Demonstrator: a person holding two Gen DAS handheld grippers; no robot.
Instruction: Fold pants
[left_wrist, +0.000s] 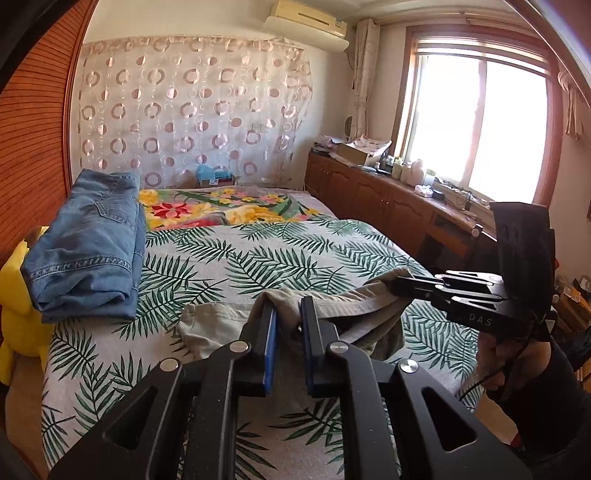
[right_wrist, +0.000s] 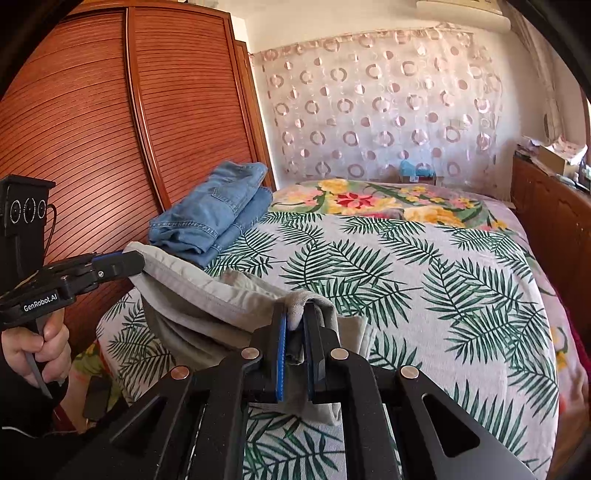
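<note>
Garment: beige pants (left_wrist: 236, 314), thin soft cloth, held up over the near end of the bed (left_wrist: 332, 251), part of it resting on the palm-leaf sheet.
Left tool (left_wrist: 287, 314): clenched on a bunched edge of the pants; cloth fills the gap between the blue pads.
Right tool (right_wrist: 297, 321): clenched on another part of the same edge; a wad of cloth pokes up between the pads.
Span between tools: edge band runs fairly taut from one tool to the other, the rest sags below in a loose pouch.
Handling, judged: light, limp, no stiffness; it drapes and creases wherever it is unsupported. Not fragile. Slip risk seems low while the pads pinch a thick bunch, higher on a single layer.
Where to hold, judged: the hemmed or waistband edge, near its two ends, so the panel hangs flat; a pinch mid-panel would only gather it.
Nearby: folded jeans (left_wrist: 88, 240) on the far left of the bed, well apart from the pants.
Room to lay down: open sheet to the right of the jeans.
</note>
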